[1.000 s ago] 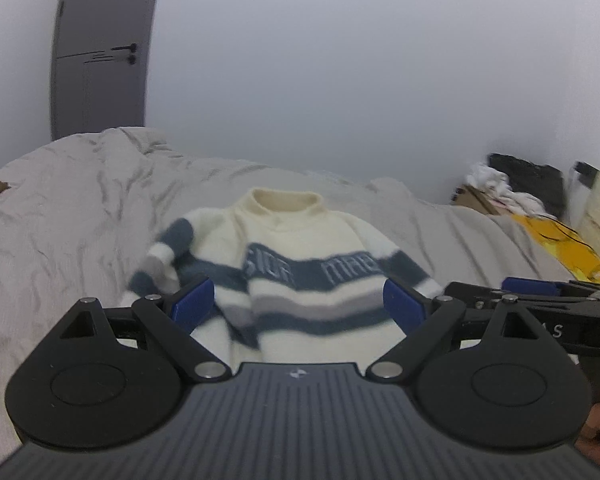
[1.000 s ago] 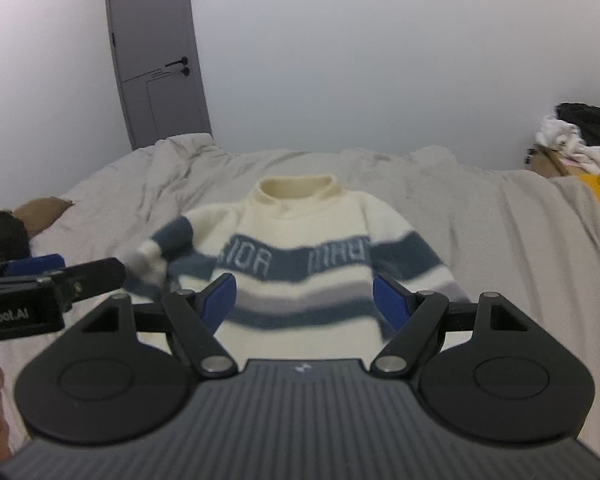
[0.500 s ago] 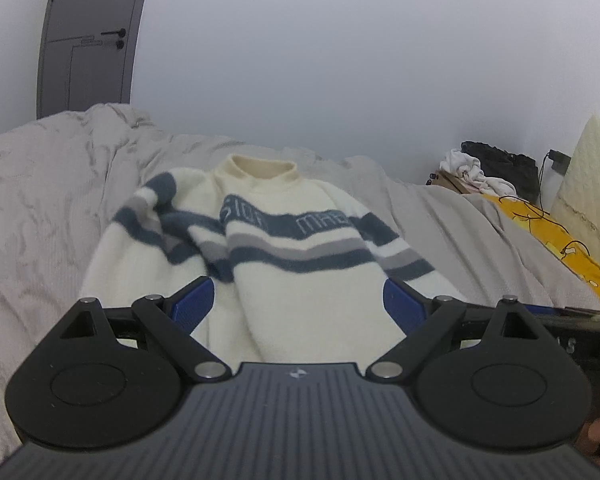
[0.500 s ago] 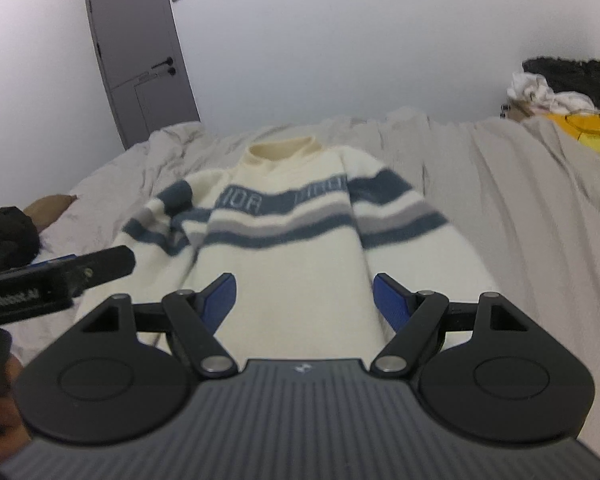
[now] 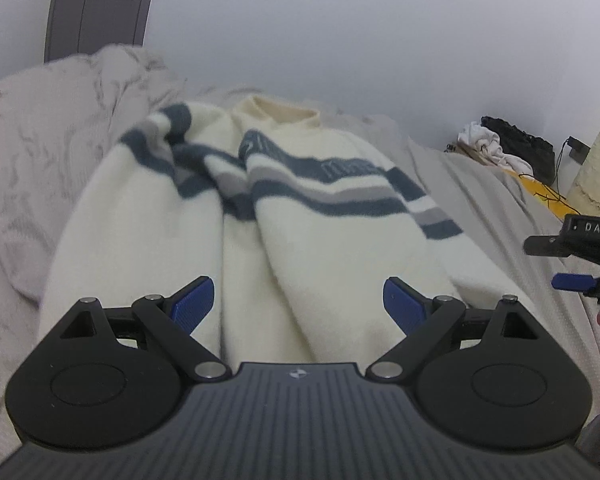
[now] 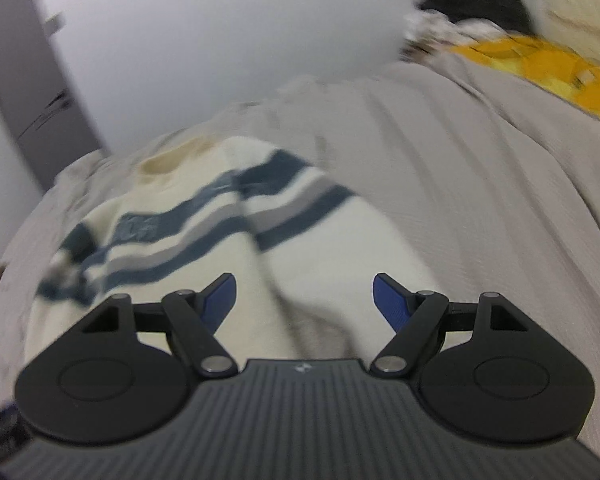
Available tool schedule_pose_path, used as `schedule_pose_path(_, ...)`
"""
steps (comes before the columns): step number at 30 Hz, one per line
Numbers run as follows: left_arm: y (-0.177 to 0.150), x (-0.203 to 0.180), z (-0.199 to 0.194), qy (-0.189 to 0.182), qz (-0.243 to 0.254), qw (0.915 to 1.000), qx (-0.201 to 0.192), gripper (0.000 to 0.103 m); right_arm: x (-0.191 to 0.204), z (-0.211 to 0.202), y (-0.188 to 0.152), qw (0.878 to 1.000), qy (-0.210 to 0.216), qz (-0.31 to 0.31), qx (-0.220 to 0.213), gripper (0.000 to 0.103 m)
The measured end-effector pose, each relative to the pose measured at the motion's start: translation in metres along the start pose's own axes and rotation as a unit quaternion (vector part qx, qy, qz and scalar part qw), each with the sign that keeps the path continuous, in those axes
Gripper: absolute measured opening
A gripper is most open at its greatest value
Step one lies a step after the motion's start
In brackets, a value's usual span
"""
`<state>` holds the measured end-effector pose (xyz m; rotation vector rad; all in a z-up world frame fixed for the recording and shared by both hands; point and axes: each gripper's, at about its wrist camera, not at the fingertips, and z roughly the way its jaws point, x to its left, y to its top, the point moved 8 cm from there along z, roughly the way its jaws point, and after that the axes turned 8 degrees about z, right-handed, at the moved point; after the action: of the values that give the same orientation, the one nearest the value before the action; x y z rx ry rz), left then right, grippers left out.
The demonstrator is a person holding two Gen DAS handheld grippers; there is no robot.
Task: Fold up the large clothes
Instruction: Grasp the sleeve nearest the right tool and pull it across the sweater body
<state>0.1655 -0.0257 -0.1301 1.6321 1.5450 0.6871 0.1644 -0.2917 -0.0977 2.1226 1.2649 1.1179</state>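
A cream sweater (image 5: 312, 216) with dark blue and grey stripes lies front up on the bed, collar at the far end. Its left sleeve lies bunched along the body. My left gripper (image 5: 298, 304) hangs open low over the sweater's near hem, nothing between its blue pads. In the right wrist view the same sweater (image 6: 188, 240) is blurred and tilted; my right gripper (image 6: 304, 296) is open over the right sleeve and side of the body, empty. The right gripper (image 5: 576, 264) also shows at the right edge of the left wrist view, with fingers of a hand behind it.
Grey crumpled bedding (image 5: 28, 168) covers the bed (image 6: 460, 184) all round the sweater. A yellow item (image 6: 540, 68) and a pile of white and black clothes (image 5: 508, 148) sit at the far right. A grey door (image 5: 96, 4) stands at the far left.
Both grippers have come down and closer to the sweater, which now fills more of each view. The right gripper has rolled and shifted to the sweater's right side. Both stayed open.
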Motion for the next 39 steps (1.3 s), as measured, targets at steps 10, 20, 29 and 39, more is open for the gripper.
schedule_pose_path(10,-0.009,0.008,0.027,0.001,-0.023,0.9995,0.021,0.094,-0.067,0.043,0.000,0.986,-0.109,0.122,0.027,0.090)
schedule_pose_path(20,-0.011,0.020,0.035,-0.008,-0.070,0.9973,0.019,0.094,-0.098,0.072,-0.027,0.966,-0.170,0.184,0.067,0.067)
schedule_pose_path(29,-0.010,0.025,0.022,-0.004,-0.083,0.9965,0.001,0.094,-0.067,0.047,-0.016,0.979,-0.107,0.158,0.070,0.017)
schedule_pose_path(39,-0.012,0.028,0.009,-0.019,-0.101,0.9947,-0.004,0.094,-0.052,0.017,0.111,0.993,-0.058,0.097,0.037,0.016)
